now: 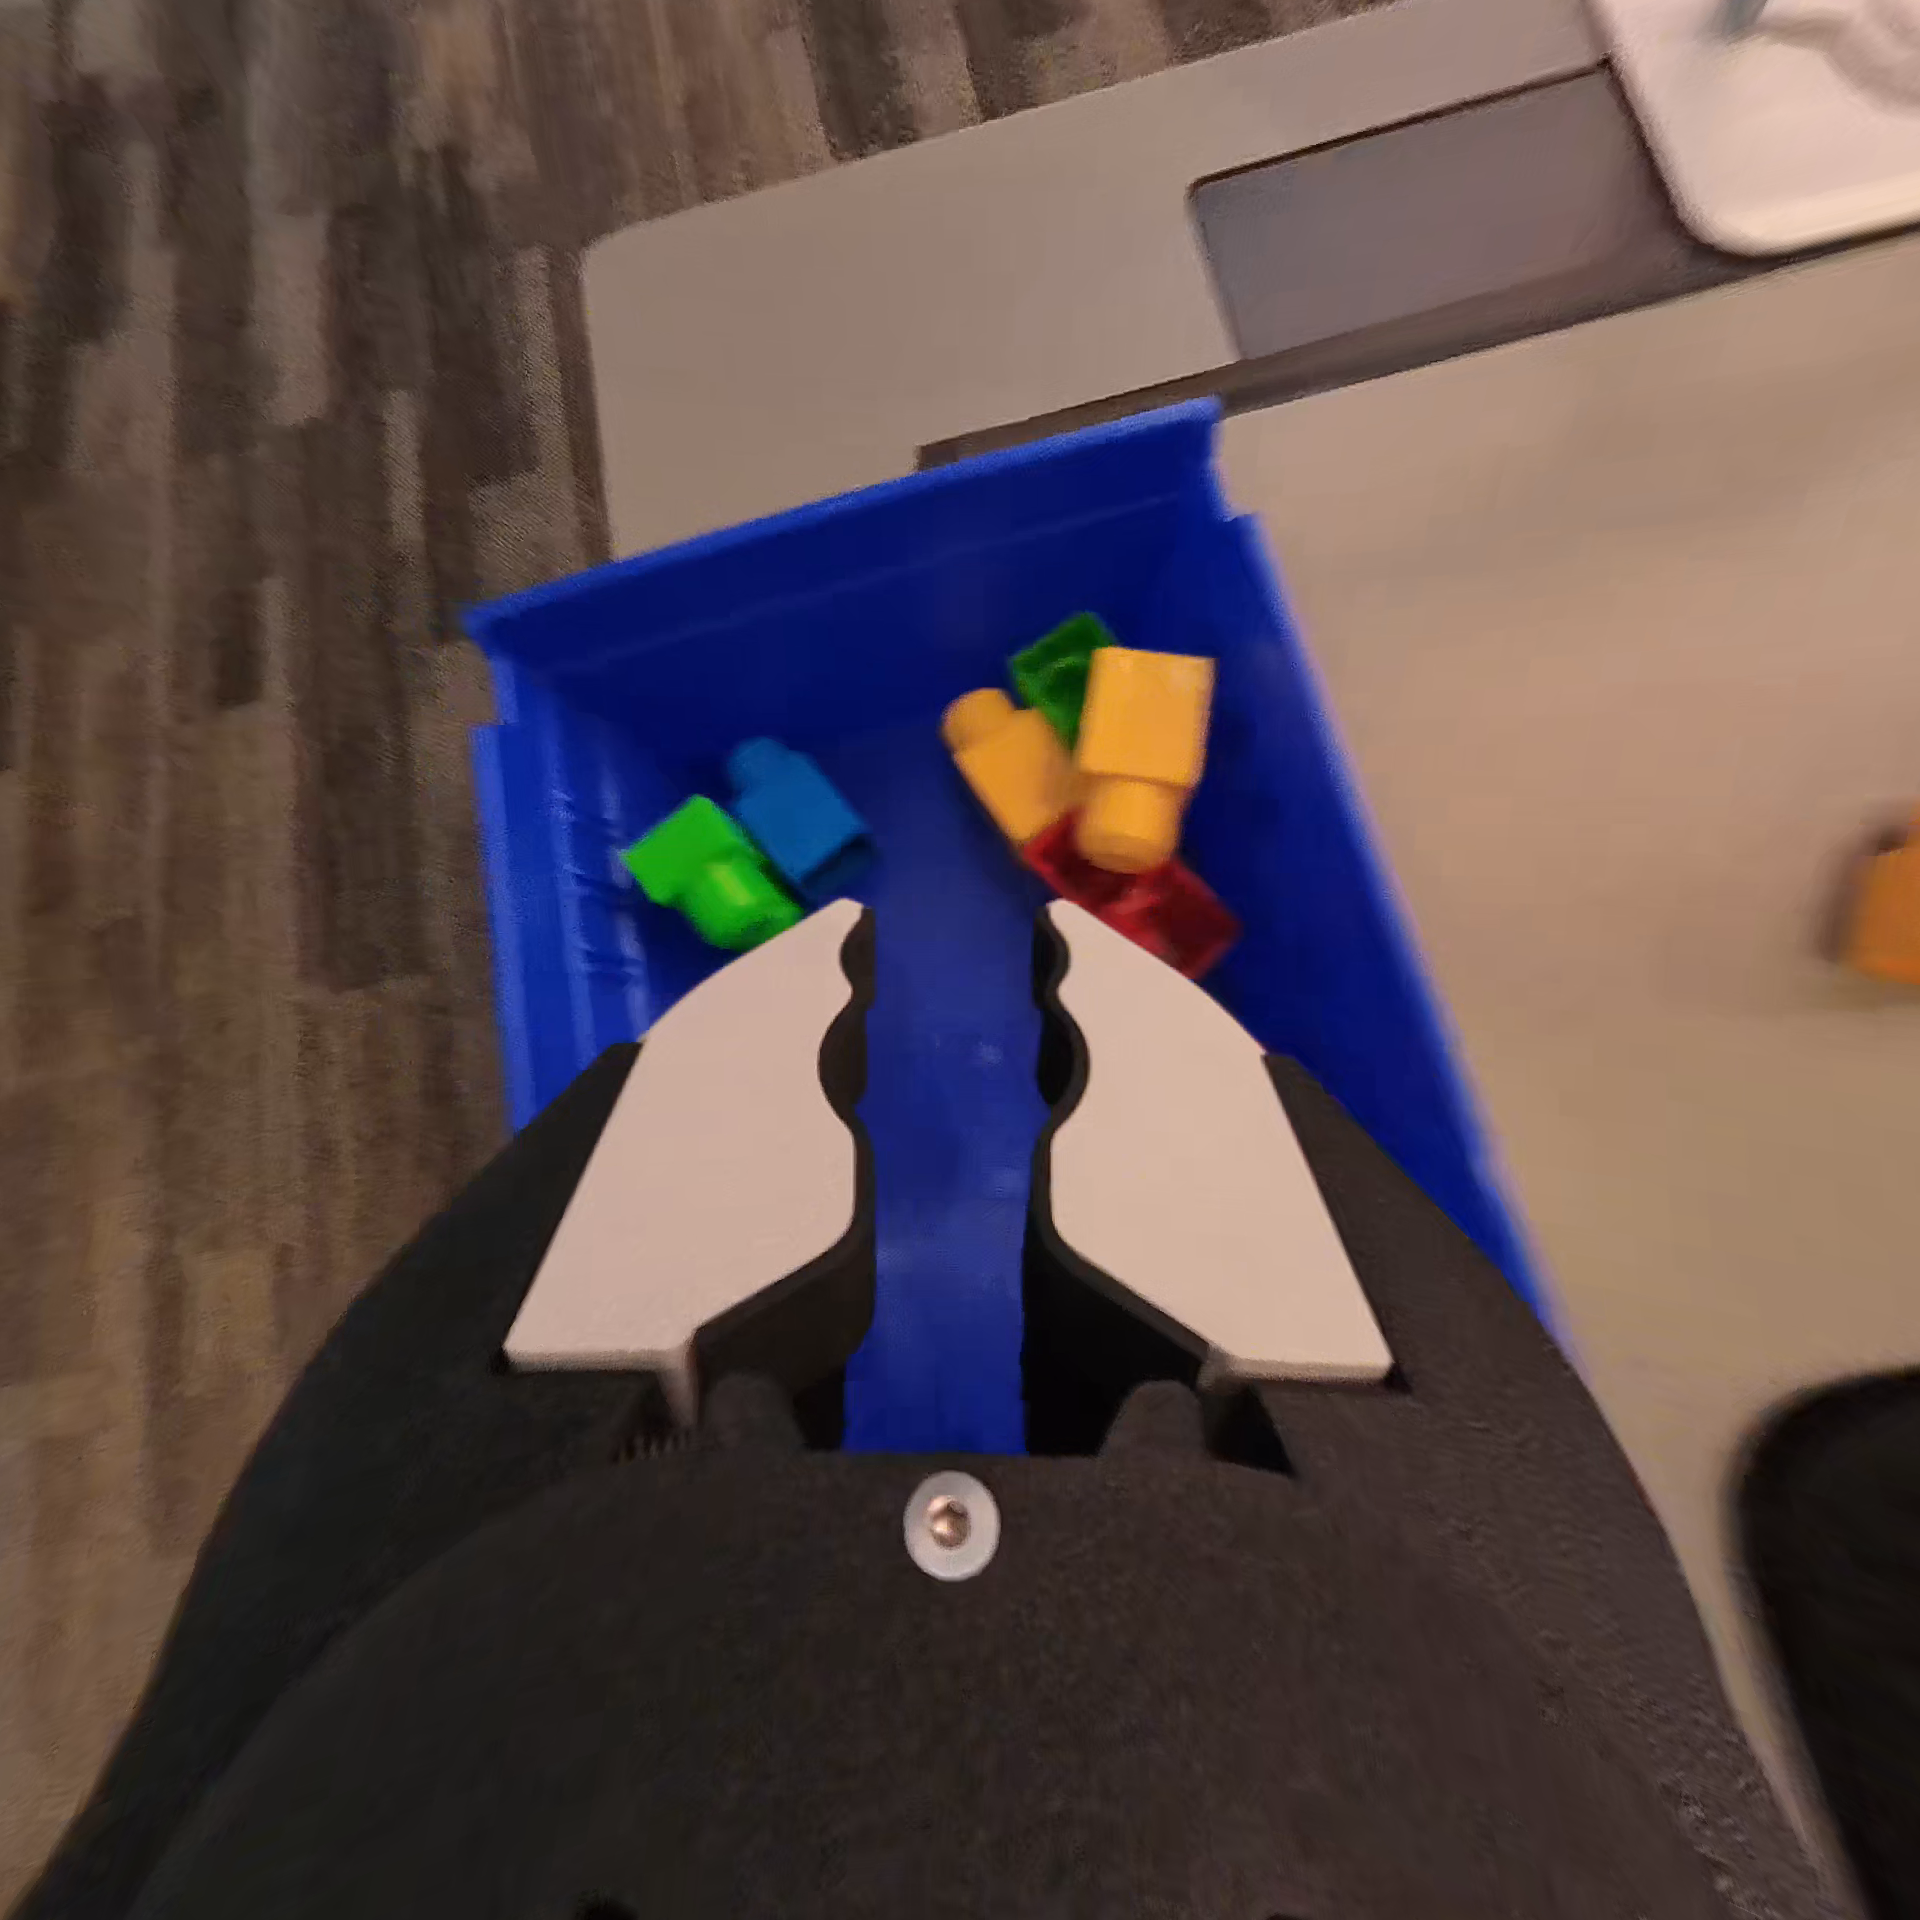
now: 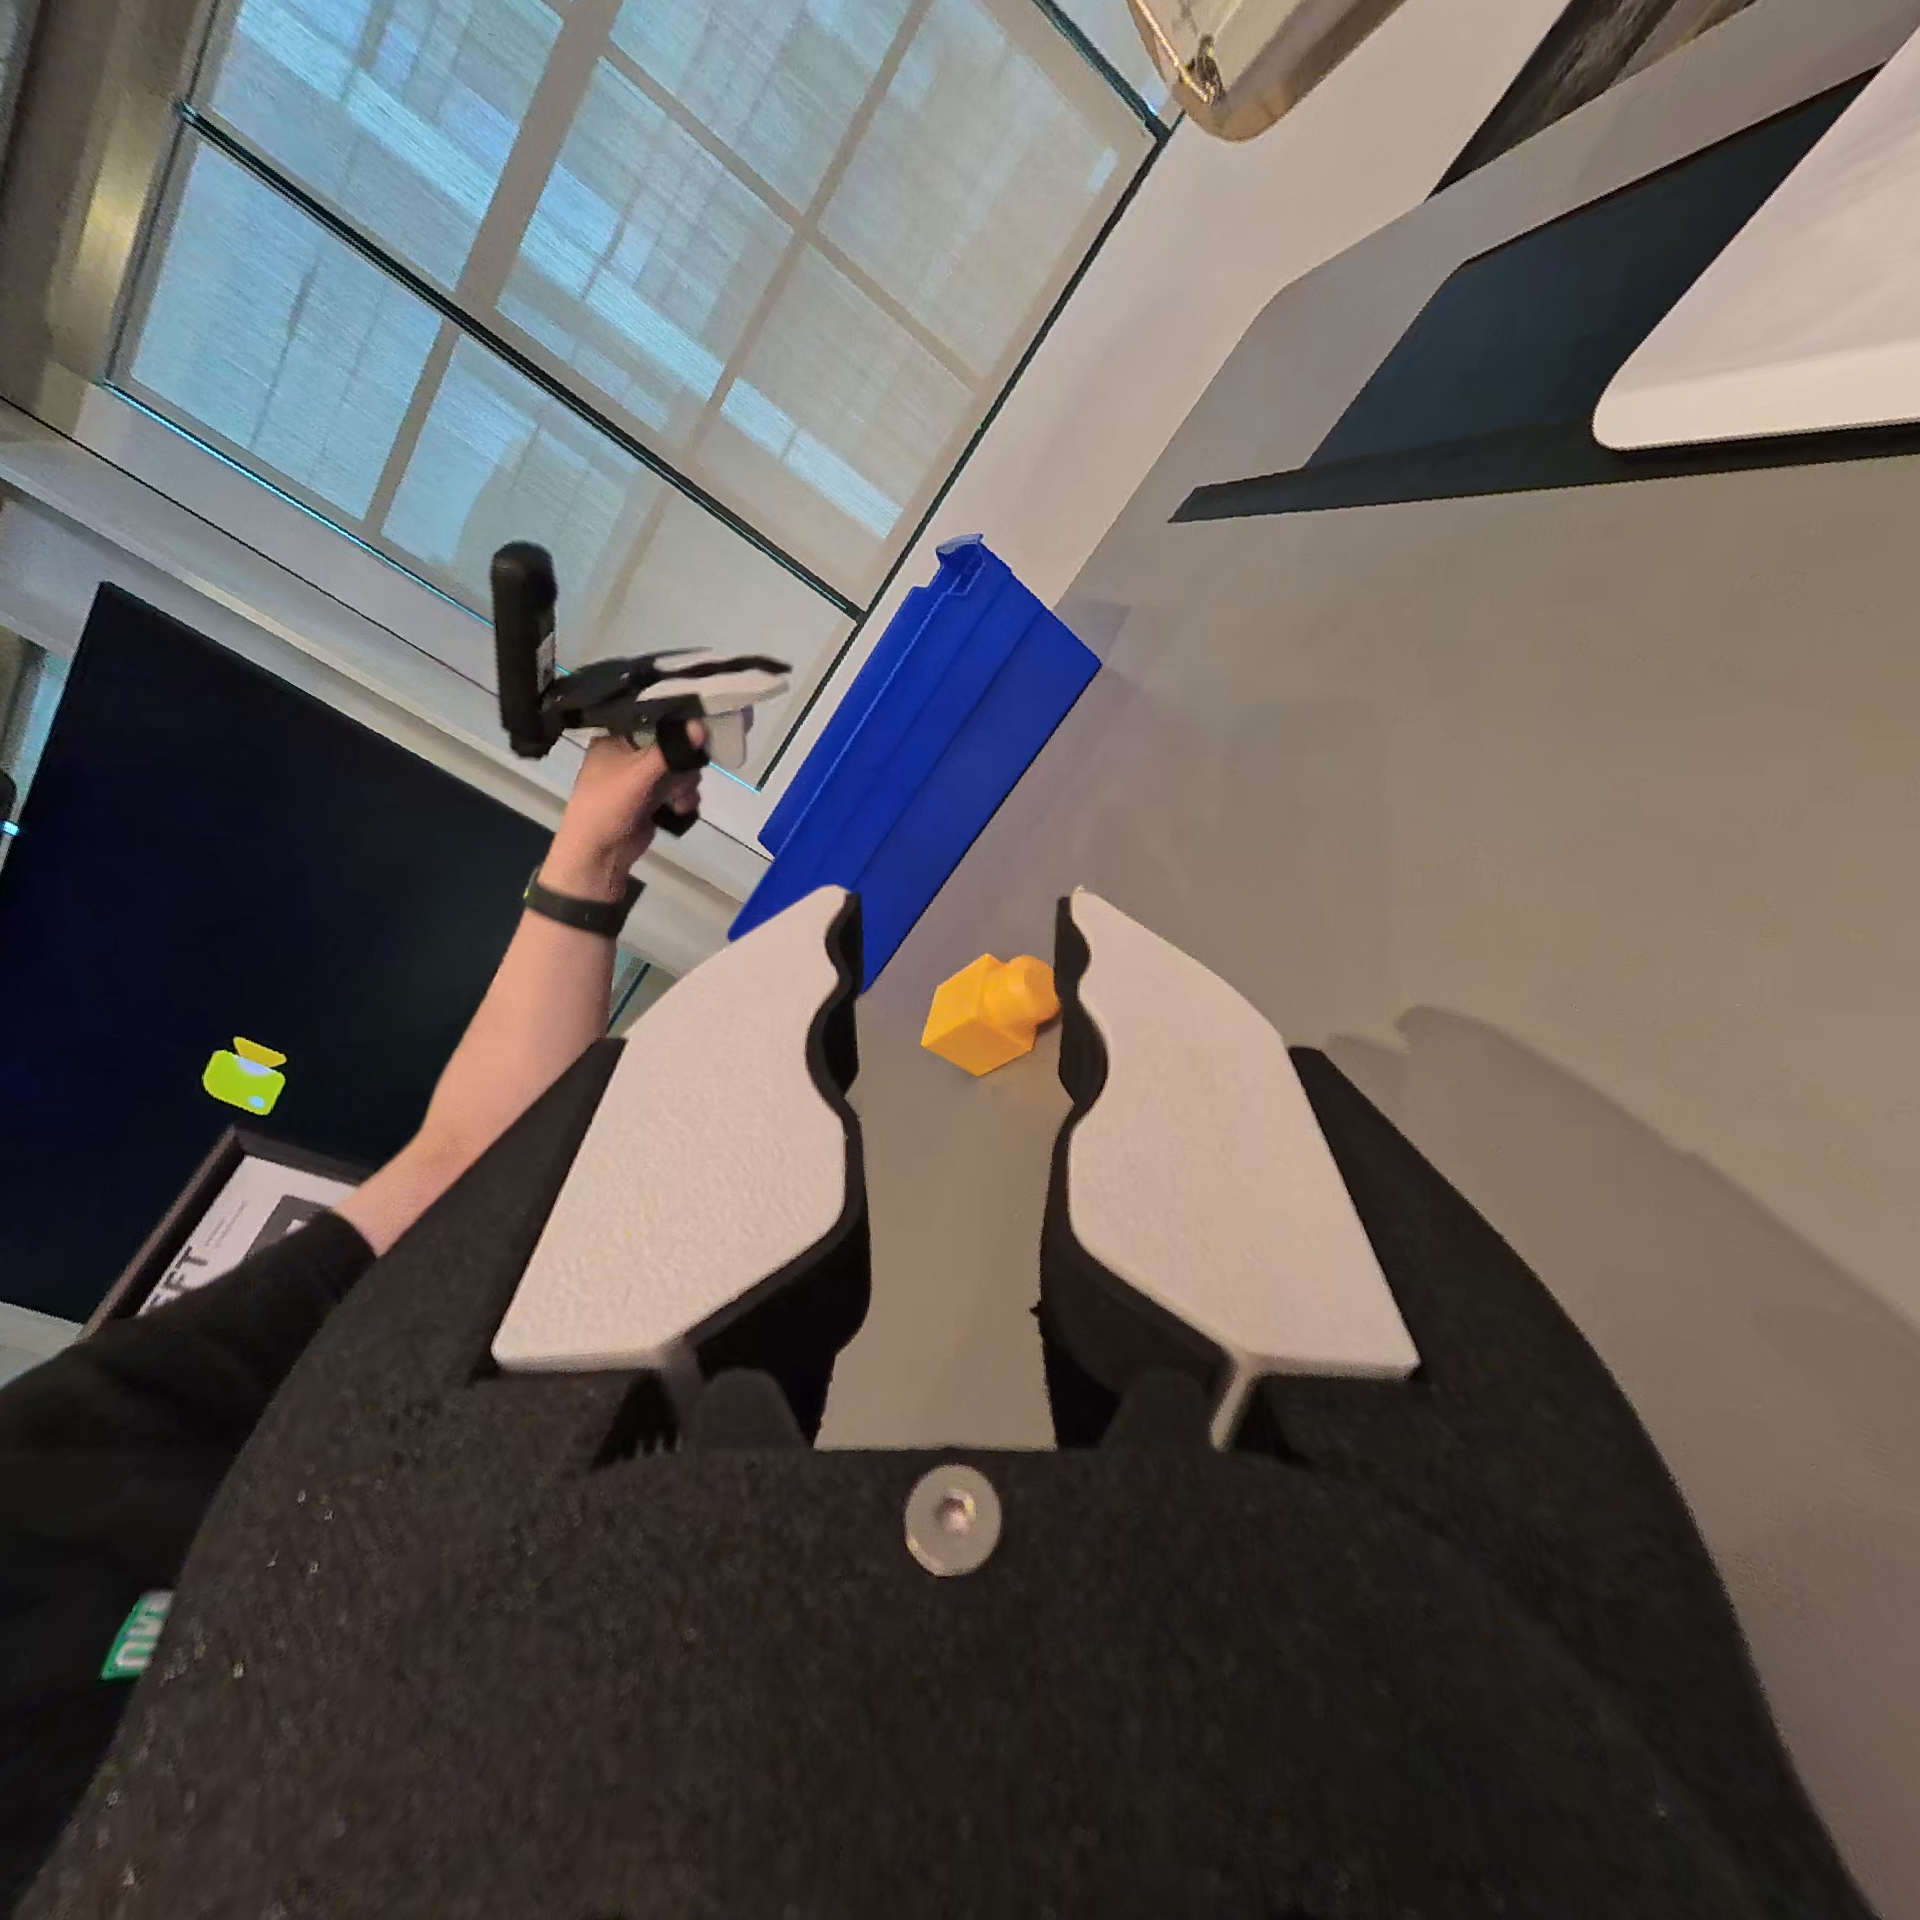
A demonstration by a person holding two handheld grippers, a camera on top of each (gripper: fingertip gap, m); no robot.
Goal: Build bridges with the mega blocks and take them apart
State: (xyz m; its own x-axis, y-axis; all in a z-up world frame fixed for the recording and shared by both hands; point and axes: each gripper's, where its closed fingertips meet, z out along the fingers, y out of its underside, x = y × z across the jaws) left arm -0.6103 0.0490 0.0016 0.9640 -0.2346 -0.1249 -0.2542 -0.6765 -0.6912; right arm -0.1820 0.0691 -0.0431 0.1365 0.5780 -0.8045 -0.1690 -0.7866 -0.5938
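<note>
Fingers of the right gripper [image 2: 958, 909] stand apart with nothing between them, low over the grey table [image 2: 1455, 935]. Just past the tips a lone yellow block [image 2: 982, 1013] lies on its side on bare tabletop, its stud toward the right finger, with open surface to its right and beyond. Behind it the blue bin [image 2: 935, 748] sits at the table's left edge, its ribbed outer wall facing this way.

The left gripper [image 1: 954, 914] hangs above that bin, its fingers likewise parted and empty, the bin floor showing between them. A hand [image 2: 623, 810] holds its grip, a dark band on the wrist.

Inside the bin, a green block [image 1: 707, 868] and a blue block [image 1: 805, 816] lie touching near the left wall. Near the right wall, two yellow blocks [image 1: 1138, 748], a clear red block [image 1: 1143, 904] and a clear green one [image 1: 1055, 665] are heaped together. The middle of the floor lies bare. The left wrist view is blurred.
</note>
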